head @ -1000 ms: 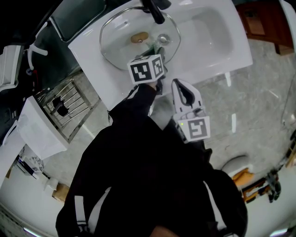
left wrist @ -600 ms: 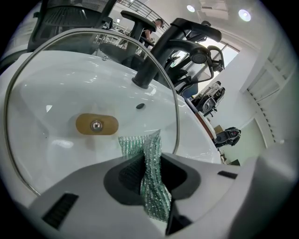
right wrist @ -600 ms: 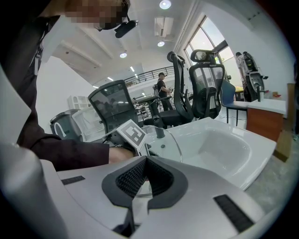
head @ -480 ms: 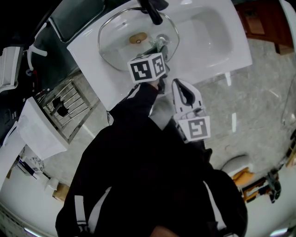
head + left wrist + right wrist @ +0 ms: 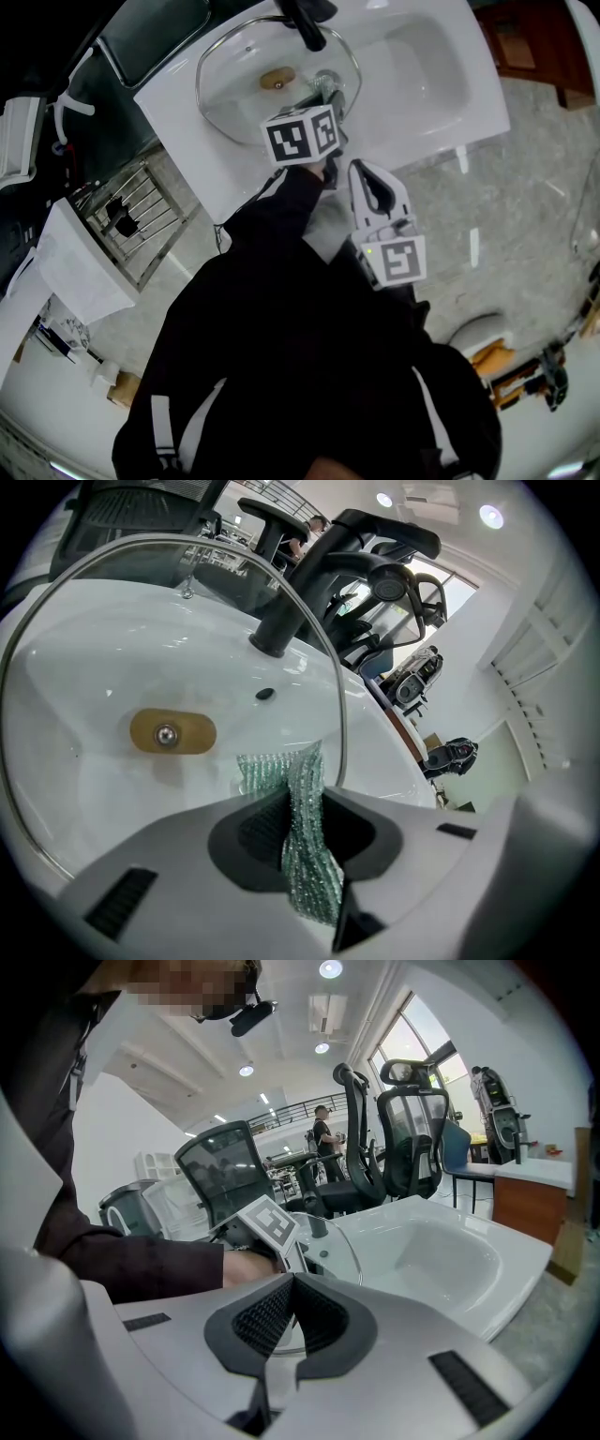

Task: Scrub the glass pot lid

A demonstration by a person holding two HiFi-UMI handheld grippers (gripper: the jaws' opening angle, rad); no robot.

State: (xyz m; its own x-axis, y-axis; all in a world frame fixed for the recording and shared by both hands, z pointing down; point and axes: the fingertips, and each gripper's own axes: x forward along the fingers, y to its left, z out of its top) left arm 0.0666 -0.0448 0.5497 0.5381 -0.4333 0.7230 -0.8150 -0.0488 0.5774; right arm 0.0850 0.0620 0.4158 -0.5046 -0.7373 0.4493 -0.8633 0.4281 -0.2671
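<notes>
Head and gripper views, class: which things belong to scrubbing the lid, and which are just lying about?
In the job: glass pot lid, green scourer, left tool gripping it, sink.
Lying about: right tool, shut and empty; black tap; wire rack; office chairs.

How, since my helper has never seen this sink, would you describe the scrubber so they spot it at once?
Find the white sink; a round glass lid sits in its basin under the black faucet. By the lid's rim, the left gripper pinches a crumpled green, glittery mesh scrubber, unlike the smooth tan oval knob nearby.
</notes>
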